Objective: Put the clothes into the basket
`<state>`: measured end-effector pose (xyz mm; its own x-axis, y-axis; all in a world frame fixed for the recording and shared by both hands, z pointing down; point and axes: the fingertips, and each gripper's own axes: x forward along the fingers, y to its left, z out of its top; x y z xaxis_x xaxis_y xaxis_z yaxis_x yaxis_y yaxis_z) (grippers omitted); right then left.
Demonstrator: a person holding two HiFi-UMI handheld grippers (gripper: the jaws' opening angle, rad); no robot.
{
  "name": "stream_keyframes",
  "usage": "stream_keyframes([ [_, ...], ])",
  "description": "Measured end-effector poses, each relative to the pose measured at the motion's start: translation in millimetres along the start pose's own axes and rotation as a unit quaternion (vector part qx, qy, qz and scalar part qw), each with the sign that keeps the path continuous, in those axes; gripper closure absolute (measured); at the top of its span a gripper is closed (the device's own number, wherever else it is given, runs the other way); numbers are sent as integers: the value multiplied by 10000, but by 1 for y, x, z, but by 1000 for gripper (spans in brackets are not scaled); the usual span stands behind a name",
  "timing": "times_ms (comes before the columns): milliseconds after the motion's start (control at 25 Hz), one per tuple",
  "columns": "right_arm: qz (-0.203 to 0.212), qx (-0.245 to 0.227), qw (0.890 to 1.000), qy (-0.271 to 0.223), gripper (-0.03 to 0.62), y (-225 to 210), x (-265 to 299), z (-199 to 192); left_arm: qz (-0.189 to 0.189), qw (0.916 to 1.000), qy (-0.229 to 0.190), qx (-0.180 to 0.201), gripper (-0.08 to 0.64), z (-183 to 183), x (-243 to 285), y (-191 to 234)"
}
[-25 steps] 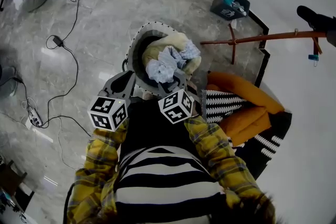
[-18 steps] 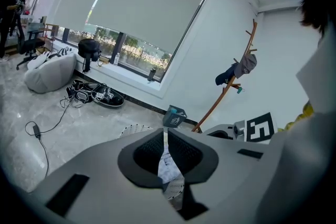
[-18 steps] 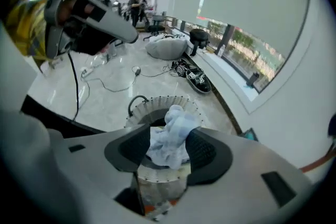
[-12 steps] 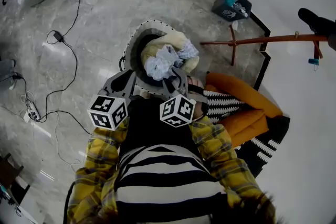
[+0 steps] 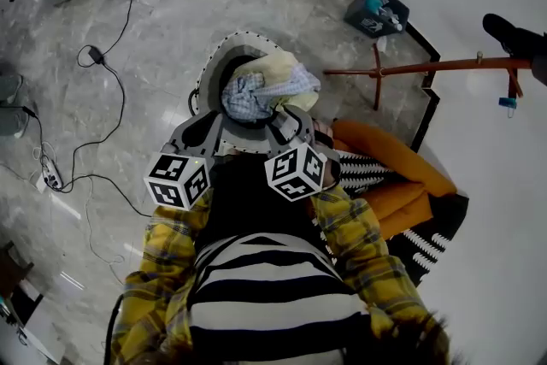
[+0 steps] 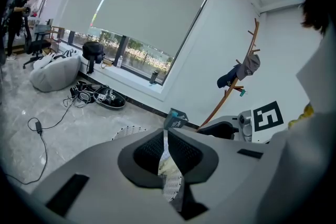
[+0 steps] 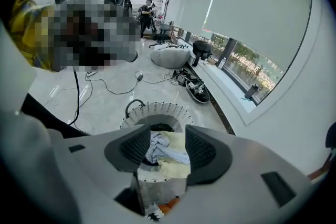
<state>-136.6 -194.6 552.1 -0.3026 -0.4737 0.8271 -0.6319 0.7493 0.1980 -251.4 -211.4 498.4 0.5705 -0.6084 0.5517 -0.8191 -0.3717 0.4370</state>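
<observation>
The floor (image 5: 162,21) is shiny grey stone, with black cables (image 5: 92,55) lying on it. The white basket (image 5: 224,47) stands on it, right in front of you. A blue checked shirt (image 5: 246,95) and a pale yellow cloth (image 5: 282,68) are piled inside and stick up over the rim.

Your right gripper (image 7: 167,140) hangs above the pile. Its jaws are wide apart and hold nothing. Your left gripper (image 6: 164,136) has its jaws almost together, and I see nothing caught in them.

The clothes look soft, light and floppy. They won't break. If you need to take hold, I think a thick fold near the top is best. A thin edge may slide out. Push down gently, because the basket looks light and could tip.
</observation>
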Motion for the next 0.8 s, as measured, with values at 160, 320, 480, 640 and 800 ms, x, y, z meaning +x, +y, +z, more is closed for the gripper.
stream_keyframes([
  [160,34,115,9999,-114,374,-5,-5,0,154,9998,-97,-12,534,3,-7,-1],
  [320,58,476,9982,-349,379,-16,-17,4,264,9994,-218,-44,534,8,-18,-3],
  [480,188,1105,9920,-586,402,-28,-34,6,312,9989,-361,-38,534,18,-30,-8],
  [640,233,1616,9841,-701,438,-43,-50,3,314,9981,-522,-68,534,29,-38,-11],
  [800,239,2188,9714,-895,478,-57,-67,-1,303,9973,-660,-124,534,38,-43,-17],
])
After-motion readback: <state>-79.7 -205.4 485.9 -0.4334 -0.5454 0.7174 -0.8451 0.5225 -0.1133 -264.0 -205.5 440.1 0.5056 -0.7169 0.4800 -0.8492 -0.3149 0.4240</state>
